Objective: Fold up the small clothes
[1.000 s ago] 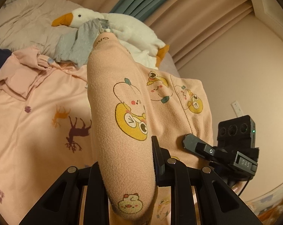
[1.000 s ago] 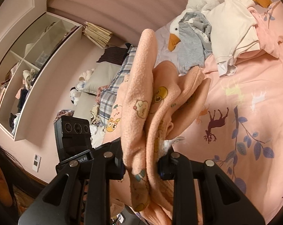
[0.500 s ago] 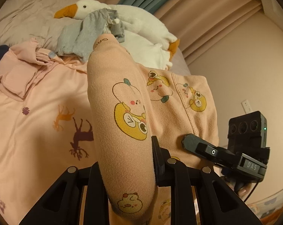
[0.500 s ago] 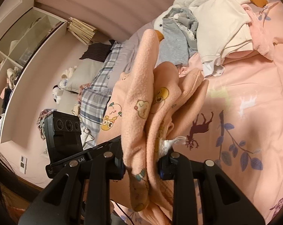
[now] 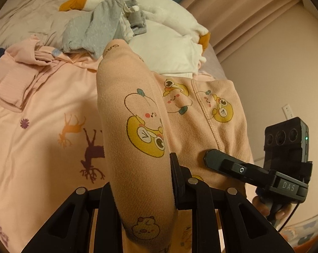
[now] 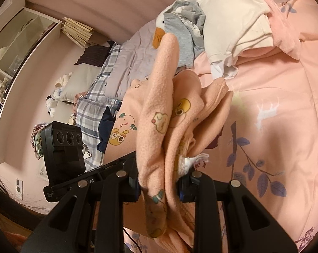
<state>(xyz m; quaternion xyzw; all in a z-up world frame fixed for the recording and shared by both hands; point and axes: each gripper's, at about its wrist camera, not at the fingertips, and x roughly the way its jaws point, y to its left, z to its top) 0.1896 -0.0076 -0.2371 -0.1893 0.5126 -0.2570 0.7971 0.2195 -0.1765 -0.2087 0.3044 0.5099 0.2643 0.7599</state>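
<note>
A small peach garment (image 5: 142,126) with yellow cartoon prints hangs in the air between both grippers, above the pink bedspread (image 5: 42,137). My left gripper (image 5: 141,191) is shut on one bunched edge of it. My right gripper (image 6: 159,187) is shut on the other bunched edge of the peach garment (image 6: 159,109), where several folds and a white tag stick out. The right gripper also shows in the left wrist view (image 5: 232,166) at the garment's right side. The left gripper's camera block shows in the right wrist view (image 6: 64,145).
A plush goose (image 5: 142,6) lies at the head of the bed under a grey garment (image 5: 95,29) and a white one (image 5: 169,52). A pink garment (image 5: 17,76) lies crumpled on the left. A plaid blanket (image 6: 97,101) and shelves (image 6: 17,48) are beyond.
Both grippers have shifted a little over the bed with the garment still held taut between them; the goose and clothes pile sit more centrally in the views. The grips are unchanged.
</note>
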